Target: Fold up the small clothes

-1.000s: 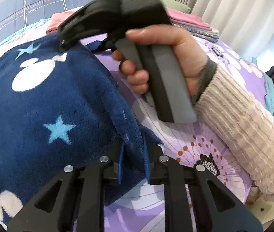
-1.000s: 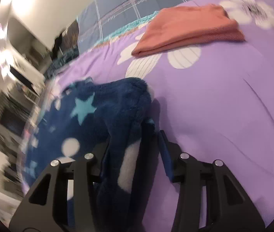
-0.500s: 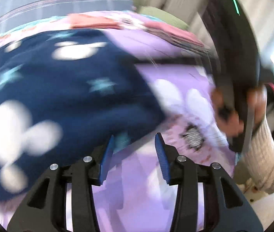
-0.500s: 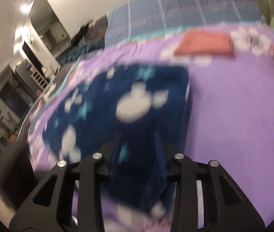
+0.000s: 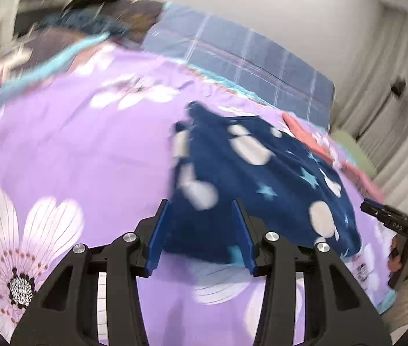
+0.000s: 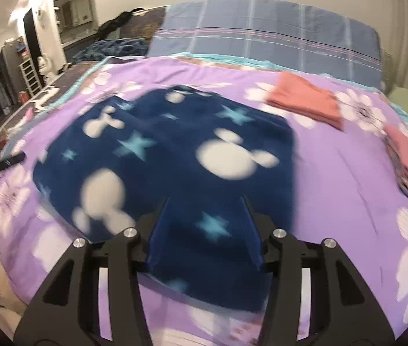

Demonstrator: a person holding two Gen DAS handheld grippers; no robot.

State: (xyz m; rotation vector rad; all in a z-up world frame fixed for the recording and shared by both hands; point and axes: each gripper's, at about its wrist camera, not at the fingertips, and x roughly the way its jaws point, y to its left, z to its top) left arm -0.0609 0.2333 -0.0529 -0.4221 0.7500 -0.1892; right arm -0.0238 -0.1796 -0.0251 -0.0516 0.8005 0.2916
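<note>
The dark blue fleece garment with white mouse-head shapes and pale blue stars [image 6: 175, 155] lies folded flat on the purple flowered bed cover [image 6: 342, 178], near the front edge of the bed. It looks soft, thick and light, so it will probably bend easily and keep no crisp fold. A good place to take hold seems to be a corner of the near edge, pinching all layers together. In the right wrist view its long axis runs from left to right across the bed.

The left claw [image 5: 201, 230] has just been opening and holds nothing. The right claw [image 6: 204, 230] has also just been opening. It is above the near edge and is not pressing the cloth. A folded coral cloth [image 6: 304, 101] lies well apart, towards the pillows.
</note>
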